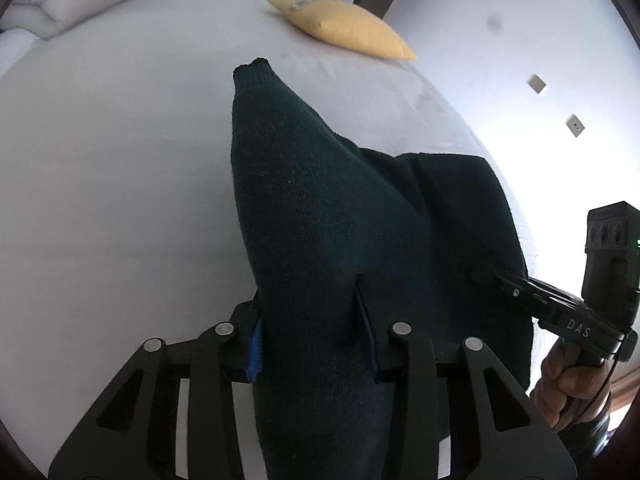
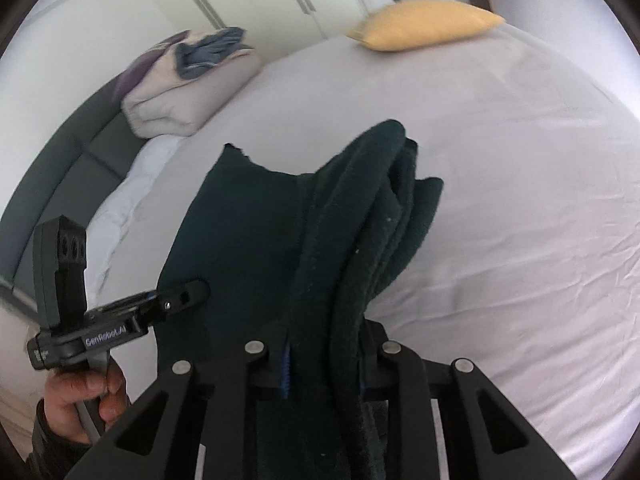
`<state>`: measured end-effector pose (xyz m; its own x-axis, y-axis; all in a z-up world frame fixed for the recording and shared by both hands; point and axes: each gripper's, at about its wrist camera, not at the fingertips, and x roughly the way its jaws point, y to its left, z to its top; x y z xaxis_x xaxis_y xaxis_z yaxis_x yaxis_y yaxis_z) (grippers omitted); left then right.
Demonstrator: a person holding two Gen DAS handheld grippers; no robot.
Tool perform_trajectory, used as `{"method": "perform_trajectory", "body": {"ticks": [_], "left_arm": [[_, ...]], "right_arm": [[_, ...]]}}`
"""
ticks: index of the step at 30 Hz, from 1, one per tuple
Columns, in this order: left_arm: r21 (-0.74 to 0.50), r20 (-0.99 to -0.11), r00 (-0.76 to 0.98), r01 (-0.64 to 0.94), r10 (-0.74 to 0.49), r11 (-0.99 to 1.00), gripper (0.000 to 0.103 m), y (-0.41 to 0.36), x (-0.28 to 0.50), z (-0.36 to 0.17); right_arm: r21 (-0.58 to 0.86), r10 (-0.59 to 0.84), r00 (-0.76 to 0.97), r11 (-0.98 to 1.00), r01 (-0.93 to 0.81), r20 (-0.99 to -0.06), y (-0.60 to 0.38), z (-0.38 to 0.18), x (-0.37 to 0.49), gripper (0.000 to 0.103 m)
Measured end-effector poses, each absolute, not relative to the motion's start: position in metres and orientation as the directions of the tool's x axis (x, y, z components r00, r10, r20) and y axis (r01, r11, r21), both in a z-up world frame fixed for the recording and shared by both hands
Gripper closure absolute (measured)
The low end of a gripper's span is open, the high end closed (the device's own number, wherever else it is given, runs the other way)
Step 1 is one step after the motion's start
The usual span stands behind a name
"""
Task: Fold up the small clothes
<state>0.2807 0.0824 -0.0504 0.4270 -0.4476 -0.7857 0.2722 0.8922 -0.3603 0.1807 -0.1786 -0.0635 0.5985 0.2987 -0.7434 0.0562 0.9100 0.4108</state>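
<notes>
A dark green knit sweater (image 1: 320,216) hangs lifted above the white bed, held by both grippers. My left gripper (image 1: 312,332) is shut on the sweater, with a sleeve and its cuff (image 1: 252,72) stretching away from its fingers. My right gripper (image 1: 492,276) shows at the right edge of the left wrist view, pinching the sweater's far edge. In the right wrist view my right gripper (image 2: 324,360) is shut on a bunched fold of the sweater (image 2: 360,220). My left gripper (image 2: 192,294) shows at the left, clamped on the fabric's edge.
A white bed sheet (image 2: 520,200) lies under the sweater. A yellow pillow (image 1: 344,28) lies at the far end, also in the right wrist view (image 2: 424,24). A folded duvet with clothes on it (image 2: 188,84) sits by the grey headboard (image 2: 60,160). White wardrobes stand behind.
</notes>
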Motion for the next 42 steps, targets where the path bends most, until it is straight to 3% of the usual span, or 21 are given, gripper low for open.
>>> {"method": "perform_trajectory", "body": {"ticks": [9, 27, 31, 34, 36, 38, 42], "left_arm": [[-0.33, -0.788, 0.469, 0.227, -0.4, 0.916, 0.068, 0.156, 0.209, -0.024], [-0.371, -0.815, 0.384, 0.23, -0.434, 0.9, 0.068, 0.135, 0.187, -0.096], [-0.41, -0.8, 0.386, 0.206, -0.459, 0.889, 0.059, 0.144, 0.185, -0.122], [-0.427, -0.778, 0.414, 0.202, -0.472, 0.881, 0.046, 0.147, 0.181, -0.132], [-0.433, -0.768, 0.433, 0.193, -0.472, 0.881, 0.039, 0.151, 0.179, -0.136], [-0.453, -0.757, 0.439, 0.18, -0.483, 0.873, 0.039, 0.153, 0.177, -0.135], [-0.397, -0.754, 0.497, 0.175, -0.429, 0.901, 0.039, 0.153, 0.161, -0.117]], "right_arm": [[0.456, 0.4, 0.574, 0.889, -0.052, -0.714, -0.098, -0.051, 0.155, 0.078], [0.538, 0.423, 0.553, 0.841, 0.055, -0.718, -0.108, -0.104, 0.125, 0.078], [0.549, 0.43, 0.551, 0.833, 0.064, -0.716, -0.117, -0.127, 0.128, 0.077], [0.557, 0.438, 0.543, 0.828, 0.068, -0.717, -0.125, -0.151, 0.128, 0.066], [0.606, 0.472, 0.563, 0.793, 0.067, -0.679, -0.131, -0.158, 0.128, 0.066], [0.615, 0.476, 0.572, 0.786, 0.063, -0.668, -0.134, -0.157, 0.126, 0.062], [0.544, 0.383, 0.607, 0.833, 0.099, -0.696, -0.142, -0.142, 0.112, 0.044]]}}
